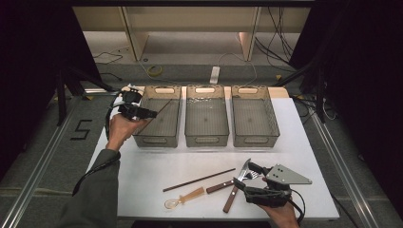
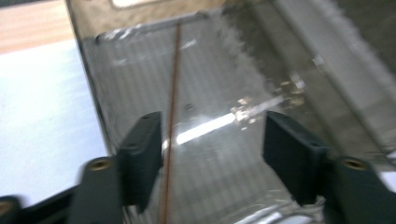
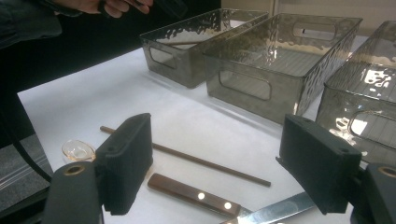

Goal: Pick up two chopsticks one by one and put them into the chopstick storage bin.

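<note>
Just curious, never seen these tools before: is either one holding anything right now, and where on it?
No. The left gripper stands open over the left bin; the chopstick lies inside. The right gripper is open too.

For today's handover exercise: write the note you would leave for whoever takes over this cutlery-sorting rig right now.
Left gripper: open over the left clear grey plastic bin; a thin brown chopstick lies inside, leaning on its wall.
Right gripper: open, holding nothing, low over the cutlery at the white table front.
Done: one chopstick binned.
Left: second brown chopstick, amber plastic spoon, wooden-handled fork and wooden-handled knife. Middle bin and right bin hold nothing.
</note>
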Demonstrator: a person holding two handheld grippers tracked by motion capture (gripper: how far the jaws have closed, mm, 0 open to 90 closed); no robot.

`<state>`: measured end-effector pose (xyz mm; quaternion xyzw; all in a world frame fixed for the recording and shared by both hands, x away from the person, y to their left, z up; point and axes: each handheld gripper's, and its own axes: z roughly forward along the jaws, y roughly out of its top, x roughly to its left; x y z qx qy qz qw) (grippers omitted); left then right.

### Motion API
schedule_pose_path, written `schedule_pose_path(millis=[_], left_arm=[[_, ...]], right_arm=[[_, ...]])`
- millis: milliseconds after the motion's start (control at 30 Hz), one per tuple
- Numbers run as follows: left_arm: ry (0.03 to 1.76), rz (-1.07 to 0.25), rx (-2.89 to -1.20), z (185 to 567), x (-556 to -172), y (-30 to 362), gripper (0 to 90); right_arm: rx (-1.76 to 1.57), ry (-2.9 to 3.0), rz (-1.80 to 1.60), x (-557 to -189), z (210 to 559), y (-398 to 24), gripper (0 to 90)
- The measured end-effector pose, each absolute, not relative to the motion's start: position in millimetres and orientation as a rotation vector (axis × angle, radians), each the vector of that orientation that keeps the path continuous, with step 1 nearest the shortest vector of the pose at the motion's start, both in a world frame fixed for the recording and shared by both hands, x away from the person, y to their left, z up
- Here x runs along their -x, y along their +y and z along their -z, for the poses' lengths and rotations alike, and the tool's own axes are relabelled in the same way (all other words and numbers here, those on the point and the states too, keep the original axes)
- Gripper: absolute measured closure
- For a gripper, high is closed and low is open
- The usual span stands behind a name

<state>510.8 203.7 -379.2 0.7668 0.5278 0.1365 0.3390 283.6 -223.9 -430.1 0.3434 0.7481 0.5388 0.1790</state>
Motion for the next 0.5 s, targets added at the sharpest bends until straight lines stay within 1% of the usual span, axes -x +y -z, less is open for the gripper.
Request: schedule_pose_path(millis=[67,167,367,500], left_arm=[[1.329,-0.354,-2.008,373,-500,198,23.7],[1.254,-0.35,-1.998,365,-481,189,15.6],[1.113,-0.354,-1.994,354,-455,169,14.3],[1.06,-0.348,-2.026,354,-444,157,14.2]], right_arm=[[-0.972,2.114,-1.523,-283,430,-224,26.2],[-0.972,2.113,-1.522,-283,430,-224,26.2],[-0.971,2.11,-1.524,-283,429,-224,26.1],[-0.966,2.11,-1.525,-283,429,-225,26.2]])
